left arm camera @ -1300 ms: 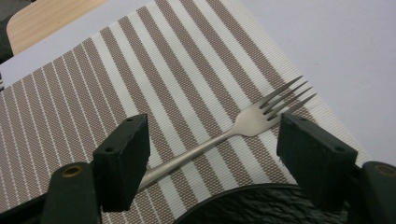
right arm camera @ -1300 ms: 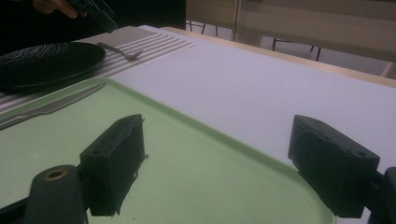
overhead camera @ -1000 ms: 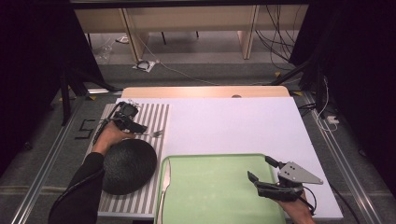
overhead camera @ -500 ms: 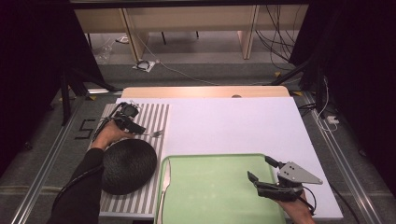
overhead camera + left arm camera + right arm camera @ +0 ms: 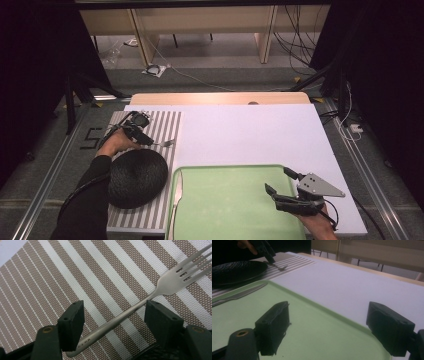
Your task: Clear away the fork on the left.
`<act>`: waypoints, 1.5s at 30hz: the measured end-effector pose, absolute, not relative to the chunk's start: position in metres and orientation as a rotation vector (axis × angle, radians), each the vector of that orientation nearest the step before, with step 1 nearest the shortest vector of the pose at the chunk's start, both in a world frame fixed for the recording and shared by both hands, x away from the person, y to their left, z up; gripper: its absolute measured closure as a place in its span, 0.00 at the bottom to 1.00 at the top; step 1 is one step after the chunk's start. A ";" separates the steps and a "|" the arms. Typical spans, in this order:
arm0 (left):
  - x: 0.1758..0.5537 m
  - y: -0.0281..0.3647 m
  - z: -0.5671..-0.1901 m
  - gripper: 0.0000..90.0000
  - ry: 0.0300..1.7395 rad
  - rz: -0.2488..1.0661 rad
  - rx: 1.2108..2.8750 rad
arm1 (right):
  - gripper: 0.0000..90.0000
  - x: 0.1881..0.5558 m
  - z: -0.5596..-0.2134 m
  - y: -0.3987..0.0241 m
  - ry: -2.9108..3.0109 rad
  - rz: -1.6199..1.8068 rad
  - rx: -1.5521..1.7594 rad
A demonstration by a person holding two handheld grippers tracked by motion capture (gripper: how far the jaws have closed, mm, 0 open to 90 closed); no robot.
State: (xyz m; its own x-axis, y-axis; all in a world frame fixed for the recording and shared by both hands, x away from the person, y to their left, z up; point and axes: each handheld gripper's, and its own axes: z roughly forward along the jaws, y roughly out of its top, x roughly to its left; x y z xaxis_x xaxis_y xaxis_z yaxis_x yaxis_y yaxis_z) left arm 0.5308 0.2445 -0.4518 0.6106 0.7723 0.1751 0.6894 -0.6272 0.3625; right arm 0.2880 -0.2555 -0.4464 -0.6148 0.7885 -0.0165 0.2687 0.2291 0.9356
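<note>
The left gripper (image 5: pixel 113 322) had dropped lower over the fork (image 5: pixel 140 305) on the striped mat (image 5: pixel 165 125), its jaws closing a bit but not yet pinching. It was getting ready to grab; next it needed to squeeze the handle. The right gripper (image 5: pixel 334 332) waited open over the green tray (image 5: pixel 225 200)

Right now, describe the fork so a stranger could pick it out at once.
Find the striped placemat at the table's left. Beyond the black plate on it, a silver fork lies flat between the left gripper's open jaws. The other cutlery, a knife, lies on the green tray.
</note>
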 end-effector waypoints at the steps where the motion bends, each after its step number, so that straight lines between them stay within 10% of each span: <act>1: 0.531 0.244 -0.452 0.36 1.192 0.468 2.587 | 0.22 0.288 -0.446 -0.255 2.012 1.380 0.968; 45: 0.543 0.242 -0.462 0.62 1.176 0.275 2.706 | 0.22 0.287 -0.446 -0.255 2.013 1.377 0.960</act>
